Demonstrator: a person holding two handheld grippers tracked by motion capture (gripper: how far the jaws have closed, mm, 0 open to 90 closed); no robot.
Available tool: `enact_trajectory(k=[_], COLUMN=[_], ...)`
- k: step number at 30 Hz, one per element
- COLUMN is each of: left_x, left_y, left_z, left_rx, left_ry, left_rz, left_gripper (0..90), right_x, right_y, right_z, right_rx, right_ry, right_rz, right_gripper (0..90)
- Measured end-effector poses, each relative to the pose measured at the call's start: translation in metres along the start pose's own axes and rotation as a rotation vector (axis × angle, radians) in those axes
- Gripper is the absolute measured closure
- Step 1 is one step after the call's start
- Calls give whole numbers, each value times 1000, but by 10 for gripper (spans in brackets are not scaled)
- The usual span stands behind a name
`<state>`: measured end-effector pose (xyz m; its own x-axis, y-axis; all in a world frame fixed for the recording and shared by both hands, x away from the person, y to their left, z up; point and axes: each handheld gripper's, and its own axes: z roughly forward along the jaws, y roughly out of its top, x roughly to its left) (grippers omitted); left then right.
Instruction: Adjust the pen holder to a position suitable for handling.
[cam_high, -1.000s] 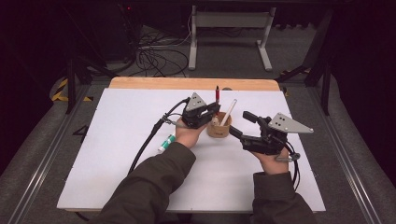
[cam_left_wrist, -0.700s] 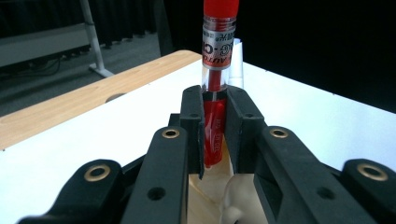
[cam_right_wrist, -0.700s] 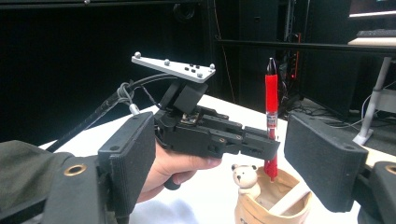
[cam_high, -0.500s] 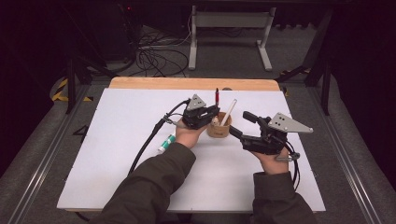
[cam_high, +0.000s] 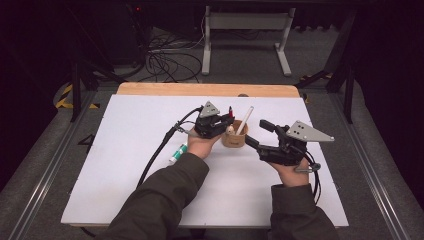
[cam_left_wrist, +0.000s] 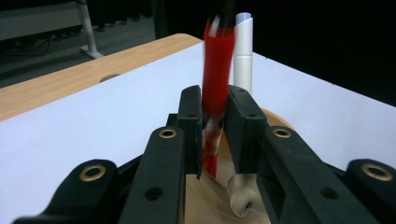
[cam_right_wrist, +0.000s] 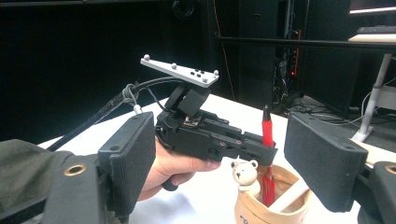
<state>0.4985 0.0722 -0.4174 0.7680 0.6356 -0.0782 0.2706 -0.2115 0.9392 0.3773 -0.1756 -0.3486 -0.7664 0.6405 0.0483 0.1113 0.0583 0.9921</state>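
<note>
Red pen (cam_left_wrist: 215, 79) stands upright between the jaws of the left gripper (cam_left_wrist: 215, 126), which are closed narrow on its barrel; the pen's lower end reaches down below the jaws into the tan cup (cam_high: 234, 138) directly beneath them. In the left gripper view the pen is blurred, and a gap shows between it and one jaw, so whether the pads press firmly I cannot tell; they have just eased apart very slightly with the pen between them. Just behind the jaws, a white pen (cam_left_wrist: 243, 51) also stands in the cup, leaning away from the gripper. A small bear figure (cam_right_wrist: 245, 174) sits at the cup's rim, just under the left gripper's jaws as the right gripper view shows them.

To the right of the cup, the right gripper (cam_high: 256, 134) hangs with its jaws wide and nothing between them, pointing toward the cup and near it without touching. Behind the left gripper, beside the person's left wrist, a green-and-white tube (cam_high: 177, 153) lies on the white table (cam_high: 125, 165).
</note>
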Motion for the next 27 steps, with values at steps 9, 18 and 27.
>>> enact_trajectory(k=[9, 18, 27], left_x=[0, -1, -3], left_y=[3, 7, 11], left_z=[-4, -12, -23], left_rx=[-3, -6, -34], left_ry=[29, 38, 53], left_rz=[25, 51, 63], left_gripper=[681, 574, 492], right_x=[0, 1, 1], right_y=[0, 0, 0], right_z=[0, 1, 2], right_rx=[1, 4, 2], right_ry=[-1, 2, 3], right_rz=[-1, -5, -6], right_gripper=[259, 259, 259])
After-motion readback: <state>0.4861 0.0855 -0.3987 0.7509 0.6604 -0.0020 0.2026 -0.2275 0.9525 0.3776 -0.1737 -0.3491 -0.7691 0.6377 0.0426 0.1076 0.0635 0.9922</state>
